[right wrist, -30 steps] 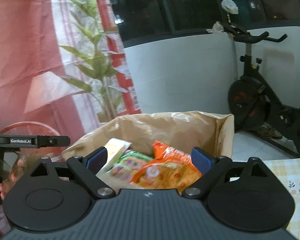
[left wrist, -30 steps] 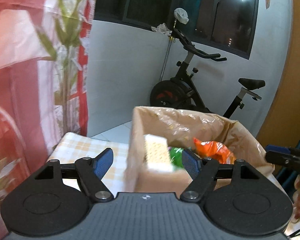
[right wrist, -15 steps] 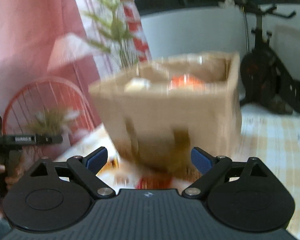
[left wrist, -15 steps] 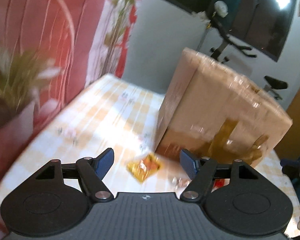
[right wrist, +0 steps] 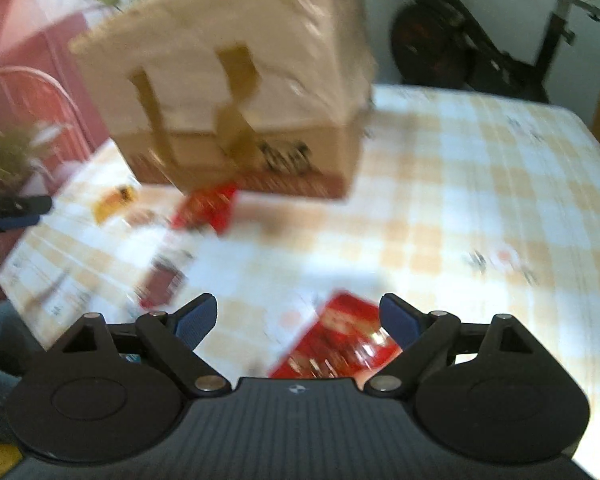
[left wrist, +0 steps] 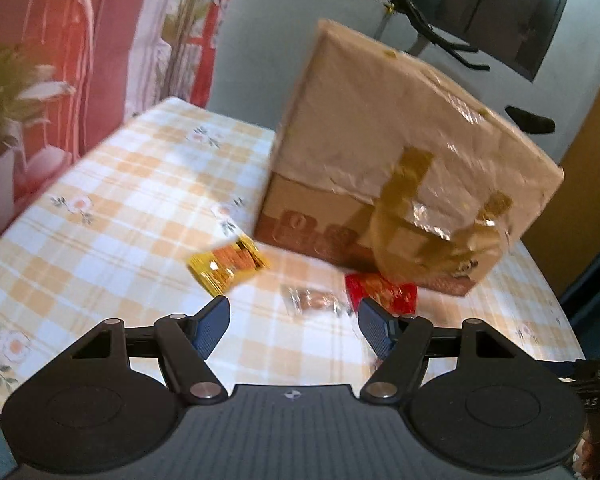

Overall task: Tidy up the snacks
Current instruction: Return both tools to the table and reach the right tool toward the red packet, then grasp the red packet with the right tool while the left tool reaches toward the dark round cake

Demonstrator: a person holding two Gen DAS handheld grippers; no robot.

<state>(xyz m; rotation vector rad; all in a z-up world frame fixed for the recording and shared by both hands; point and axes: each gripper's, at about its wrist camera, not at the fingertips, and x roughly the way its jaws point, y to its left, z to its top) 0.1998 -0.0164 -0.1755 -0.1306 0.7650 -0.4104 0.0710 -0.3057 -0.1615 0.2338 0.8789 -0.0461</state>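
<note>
A taped cardboard box [left wrist: 400, 160] stands on the checked tablecloth [left wrist: 112, 200]; its inside is hidden from this low angle. In front of it lie a yellow snack packet [left wrist: 226, 266], a small clear-wrapped snack [left wrist: 312, 300] and a red packet [left wrist: 384, 294]. My left gripper [left wrist: 294, 328] hovers open just short of the clear snack, nothing between its fingers. In the blurred right wrist view the box [right wrist: 240, 100] is ahead, a red packet [right wrist: 206, 210] at its base, and a larger red packet [right wrist: 336, 340] lies on the table under my open right gripper [right wrist: 298, 320].
A dark red packet [right wrist: 162, 284] and a yellow one [right wrist: 114, 200] lie at the left in the right wrist view. An exercise bike [right wrist: 480, 48] stands beyond the table. A potted plant [left wrist: 4, 92] and a red curtain are at the left table edge.
Both grippers have dropped from above the box's open top to table level in front of it. The snacks inside have gone out of sight and the loose packets on the cloth have come into view.
</note>
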